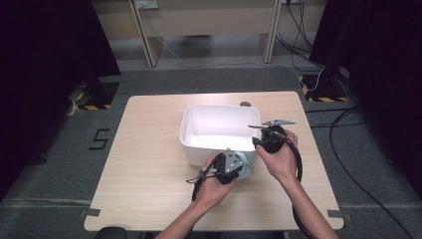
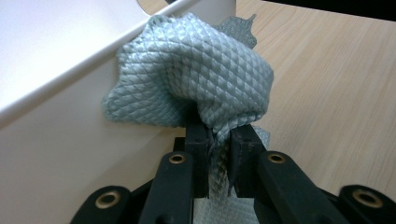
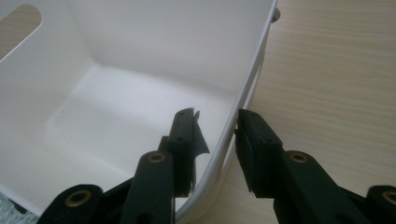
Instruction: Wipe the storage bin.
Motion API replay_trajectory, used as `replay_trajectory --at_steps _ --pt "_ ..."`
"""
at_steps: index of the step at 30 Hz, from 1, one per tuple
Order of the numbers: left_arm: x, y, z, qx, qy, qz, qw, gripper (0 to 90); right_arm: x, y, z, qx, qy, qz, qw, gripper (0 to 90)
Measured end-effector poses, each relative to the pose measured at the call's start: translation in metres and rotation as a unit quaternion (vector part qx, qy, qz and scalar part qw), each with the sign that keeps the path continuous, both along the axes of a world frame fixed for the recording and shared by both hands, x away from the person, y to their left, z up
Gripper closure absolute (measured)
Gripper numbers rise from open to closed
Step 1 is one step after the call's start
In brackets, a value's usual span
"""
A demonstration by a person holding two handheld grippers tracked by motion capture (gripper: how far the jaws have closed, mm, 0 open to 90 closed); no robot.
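From the high view, a white tub (image 1: 219, 130) sits on the bench (image 1: 149, 164). The left hand-held gripper (image 1: 238, 167) holds a grey-green cloth (image 1: 247, 164) against the tub's near outer wall. The right hand-held gripper (image 1: 258, 141) sits at the tub's right near corner.

In the left gripper view, the left hand-held gripper (image 2: 218, 140) is clamped on a bunched fold of the cloth (image 2: 196, 70). The cloth bulges above the jaws and presses on the tub (image 2: 56, 140) just under its rim.

In the right gripper view, the right hand-held gripper (image 3: 215, 135) straddles the tub (image 3: 116, 93) wall, one jaw inside and one outside. Whether the pads press the wall cannot be told.
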State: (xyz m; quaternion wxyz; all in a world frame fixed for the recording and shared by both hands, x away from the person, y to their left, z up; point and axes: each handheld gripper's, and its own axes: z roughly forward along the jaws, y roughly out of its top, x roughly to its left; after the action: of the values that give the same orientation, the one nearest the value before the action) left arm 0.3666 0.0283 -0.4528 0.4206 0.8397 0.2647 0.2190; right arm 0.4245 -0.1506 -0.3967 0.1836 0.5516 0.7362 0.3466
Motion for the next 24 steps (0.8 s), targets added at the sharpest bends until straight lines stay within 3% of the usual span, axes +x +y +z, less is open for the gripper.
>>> replay_trajectory --at_steps 24 --pt "0.002 -0.003 -0.015 0.017 0.009 0.0 0.9998 80.2 0.0 0.0 0.0 0.002 -0.001 0.001 1.0 68.0"
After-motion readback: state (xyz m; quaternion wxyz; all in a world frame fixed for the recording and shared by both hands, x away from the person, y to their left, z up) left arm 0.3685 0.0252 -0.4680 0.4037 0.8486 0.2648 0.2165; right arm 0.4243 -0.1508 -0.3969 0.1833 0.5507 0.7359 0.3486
